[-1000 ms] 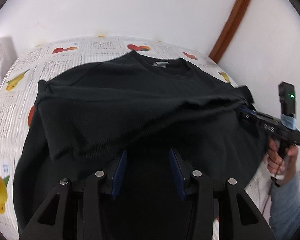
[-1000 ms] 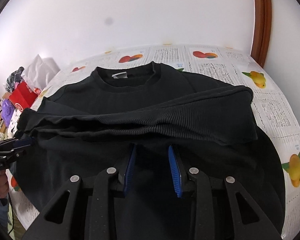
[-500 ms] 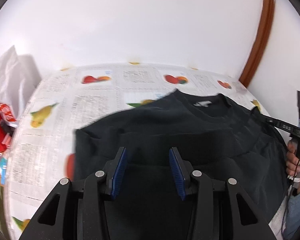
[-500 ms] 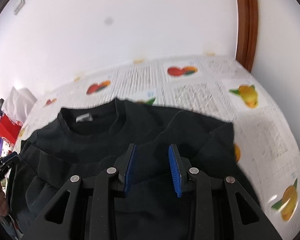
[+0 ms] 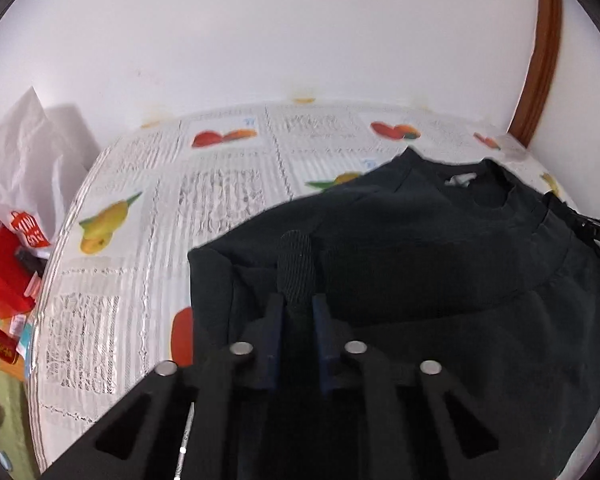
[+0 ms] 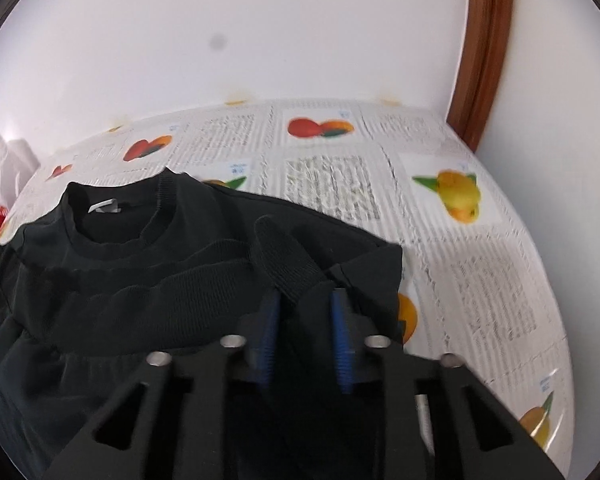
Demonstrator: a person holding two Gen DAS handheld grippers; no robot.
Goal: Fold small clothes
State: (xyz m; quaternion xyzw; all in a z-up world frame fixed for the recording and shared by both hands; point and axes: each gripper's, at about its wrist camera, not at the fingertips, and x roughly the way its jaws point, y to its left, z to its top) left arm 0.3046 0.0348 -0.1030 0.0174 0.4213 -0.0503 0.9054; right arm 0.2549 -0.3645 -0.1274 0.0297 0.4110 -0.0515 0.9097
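Observation:
A black sweater [image 5: 420, 248] lies on the fruit-print tablecloth [image 5: 220, 200], its collar with a white label [image 5: 460, 179] towards the wall. Its lower part is folded up towards the collar. My left gripper [image 5: 296, 304] is shut on a ribbed fold of the sweater's left edge, which stands up between the pads. In the right wrist view the sweater [image 6: 140, 280] fills the lower left. My right gripper [image 6: 302, 300] is closing, with a ribbed fold of the right edge pinched between its blue pads. The right gripper [image 5: 596, 232] also shows at the left wrist view's right edge.
A white plastic bag [image 5: 24, 168] and red boxes [image 5: 0, 264] sit off the table's left end. A white wall runs behind the table, with a brown wooden frame [image 6: 484, 48] at the right. Bare tablecloth [image 6: 480, 280] lies right of the sweater.
Both grippers' jaws have closed from wide apart onto ribbed folds of the sweater. Both have moved forward towards the collar, and more tablecloth and wall now show.

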